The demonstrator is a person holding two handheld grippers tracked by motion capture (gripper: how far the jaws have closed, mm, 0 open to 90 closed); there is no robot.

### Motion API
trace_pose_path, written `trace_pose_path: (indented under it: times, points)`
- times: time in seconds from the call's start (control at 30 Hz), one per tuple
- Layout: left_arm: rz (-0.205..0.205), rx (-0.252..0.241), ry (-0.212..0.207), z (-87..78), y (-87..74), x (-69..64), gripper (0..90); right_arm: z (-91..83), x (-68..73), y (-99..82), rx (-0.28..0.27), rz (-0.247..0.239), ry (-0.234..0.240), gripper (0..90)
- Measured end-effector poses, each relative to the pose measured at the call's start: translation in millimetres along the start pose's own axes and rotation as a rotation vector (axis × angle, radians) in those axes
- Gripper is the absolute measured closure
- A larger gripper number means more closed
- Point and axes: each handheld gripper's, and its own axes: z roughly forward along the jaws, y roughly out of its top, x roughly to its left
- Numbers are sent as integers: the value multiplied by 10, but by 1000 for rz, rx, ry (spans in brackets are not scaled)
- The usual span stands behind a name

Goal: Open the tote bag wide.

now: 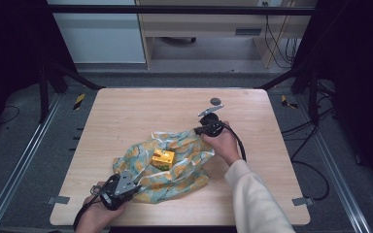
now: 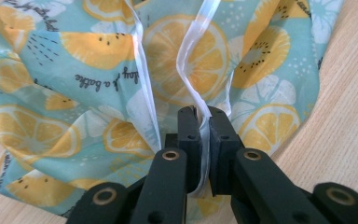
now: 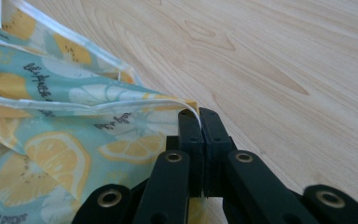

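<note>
A teal wrap with orange-slice print point(image 1: 175, 160) lies crumpled on the wooden table point(image 1: 126, 111), and a small gold box point(image 1: 162, 158) rests on its middle. My left gripper point(image 1: 132, 186) sits at the wrap's near left corner, shut on its white-hemmed edge point(image 2: 204, 122); the wrap point(image 2: 98, 70) spreads out beyond the jaws. My right gripper point(image 1: 203, 131) is at the wrap's far right corner, shut on a white-hemmed edge of the wrap point(image 3: 135, 107), close above the tabletop. The jaws point(image 3: 198, 116) pinch the hem flat.
A small dark round disc point(image 1: 215, 101) lies on the table near the far edge, beyond the right gripper. Bare wood point(image 3: 284, 70) stretches to the right of the wrap. Black frame posts and cables stand around the table.
</note>
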Motion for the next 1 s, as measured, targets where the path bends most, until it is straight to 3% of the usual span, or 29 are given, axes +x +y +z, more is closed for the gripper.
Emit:
trace_pose_path:
  times: [0.2,0.7,0.8,0.9,0.93,1.0]
  points:
    - [24,47,2,48,-2,-34,858,83,5,-103,26,-7,-8,893]
    - [27,56,3,71,-12,-55,850,103,30,-170,47,-48,-45,873]
    - [28,17,25,9,-1,-50,762,45,50,-148,25,-47,-69,739]
    - [3,-56,56,-66,12,-38,684,-107,79,-87,-27,-56,-100,562]
    - [-8,-80,82,-96,20,-35,637,-171,99,-69,-47,-68,-112,519]
    - [-40,-146,92,-148,35,-31,557,-315,148,-39,-81,-80,-118,480]
